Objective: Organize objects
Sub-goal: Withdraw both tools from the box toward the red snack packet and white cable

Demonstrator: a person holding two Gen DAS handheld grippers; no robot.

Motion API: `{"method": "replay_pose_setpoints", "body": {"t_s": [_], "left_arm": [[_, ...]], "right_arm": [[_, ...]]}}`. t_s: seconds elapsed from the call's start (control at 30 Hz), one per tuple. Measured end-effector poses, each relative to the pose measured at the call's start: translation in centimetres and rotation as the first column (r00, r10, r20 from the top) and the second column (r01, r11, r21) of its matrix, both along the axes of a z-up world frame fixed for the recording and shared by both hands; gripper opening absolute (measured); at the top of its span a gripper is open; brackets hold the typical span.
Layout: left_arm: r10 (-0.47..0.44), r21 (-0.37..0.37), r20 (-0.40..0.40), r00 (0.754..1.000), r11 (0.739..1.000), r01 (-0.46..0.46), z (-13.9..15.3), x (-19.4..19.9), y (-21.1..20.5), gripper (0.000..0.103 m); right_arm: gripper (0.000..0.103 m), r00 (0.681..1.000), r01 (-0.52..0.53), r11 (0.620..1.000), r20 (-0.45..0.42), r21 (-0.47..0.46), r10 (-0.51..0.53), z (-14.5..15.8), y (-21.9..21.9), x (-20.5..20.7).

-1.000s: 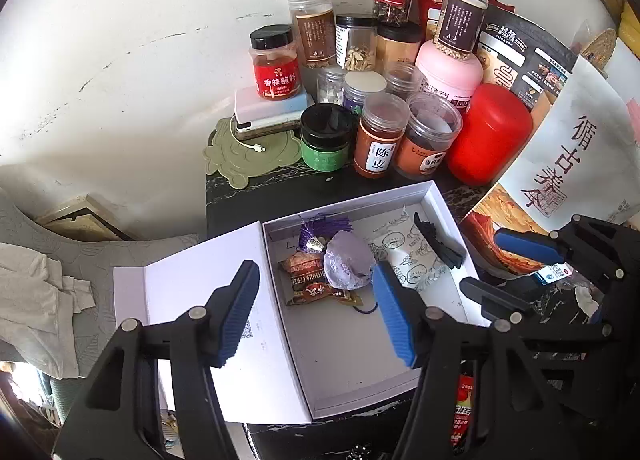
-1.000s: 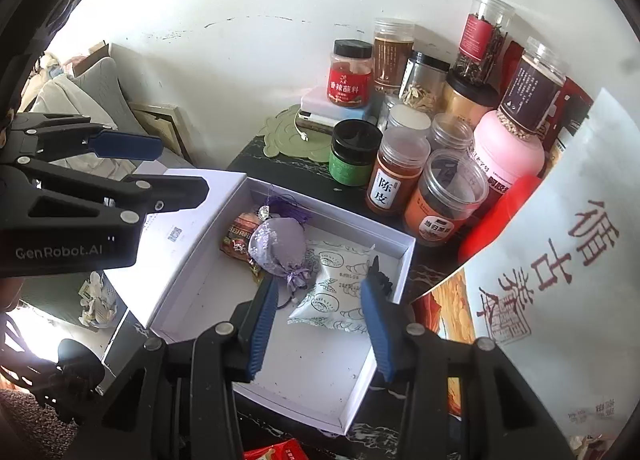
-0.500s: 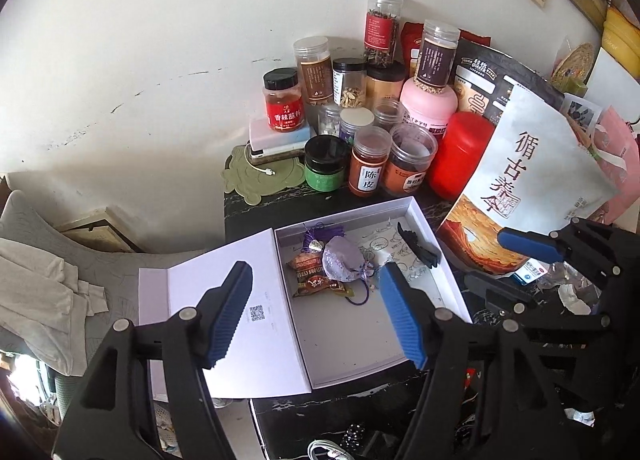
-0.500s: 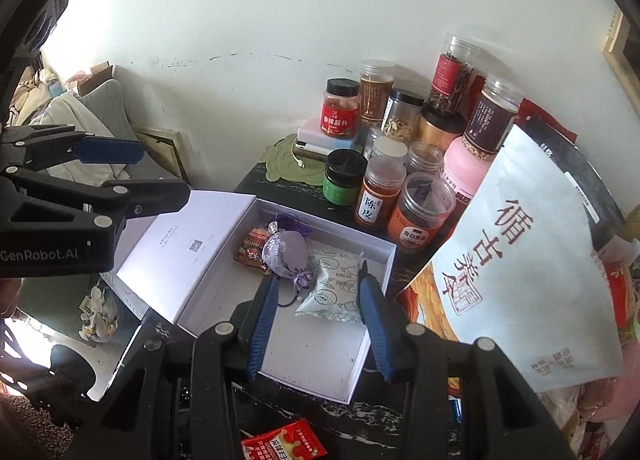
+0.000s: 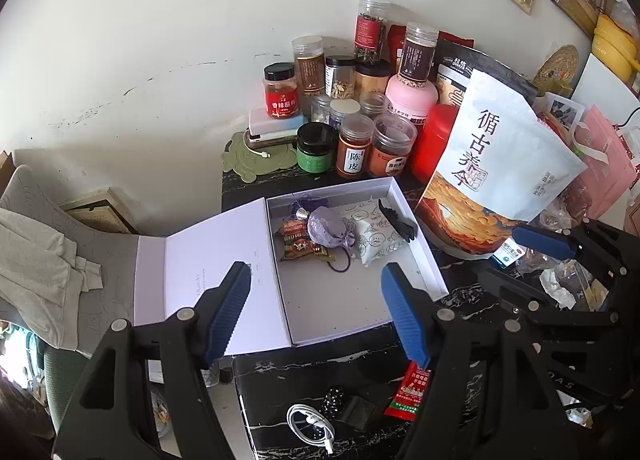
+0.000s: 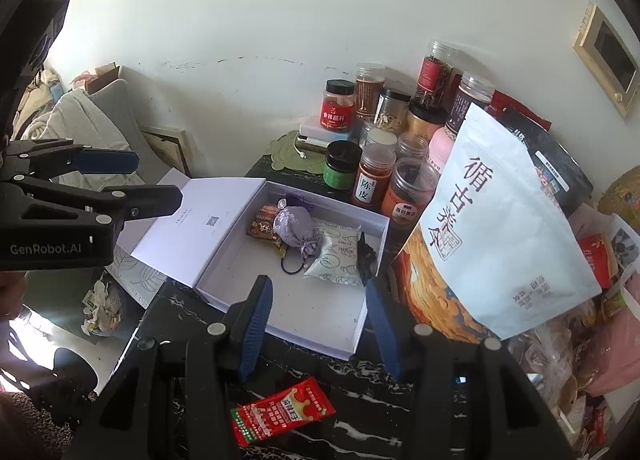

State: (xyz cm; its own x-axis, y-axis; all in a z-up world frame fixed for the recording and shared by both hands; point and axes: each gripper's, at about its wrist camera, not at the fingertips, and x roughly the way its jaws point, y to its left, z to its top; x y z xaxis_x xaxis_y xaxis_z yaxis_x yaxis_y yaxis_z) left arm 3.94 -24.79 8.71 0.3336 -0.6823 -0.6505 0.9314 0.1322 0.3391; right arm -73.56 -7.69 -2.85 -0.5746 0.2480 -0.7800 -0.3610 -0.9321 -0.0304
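Both grippers, left [image 5: 316, 292] and right [image 6: 318, 304], hover with jaws released above the white box [image 6: 362, 324] on the counter [image 6: 360, 396]; a lavender sachet [image 6: 294, 226] lies inside.

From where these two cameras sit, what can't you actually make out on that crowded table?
- Snack packet, left wrist view: the purple pouch covers its right end.
- Red sachet, left wrist view: half hidden behind the left gripper; it is whole in the right wrist view.
- Back-row jars, both views: label print too small.
- Pink bottle, right wrist view: mostly behind the big white bag.
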Motion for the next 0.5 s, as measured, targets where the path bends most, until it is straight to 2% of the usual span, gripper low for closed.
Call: {"method": "replay_pose_setpoints", "body": {"t_s": [0.2,0.5], "left_arm": [[0.004,-0.009,0.008,1.000,1.000,-0.004,-0.5,-1.4,3.0,0.072],[0.024,0.014,0.006,1.000,1.000,-0.024,-2.1,-2.4,6.6,0.072]], "right_arm": [[0.049,1.000,0.011,1.000,-0.001,-0.006,-0.011,0.0,-1.3,2.0],[0.049,1.000,0.022,1.000,0.015,-0.021,-0.022,-0.9,-3.5,4.5]]}}
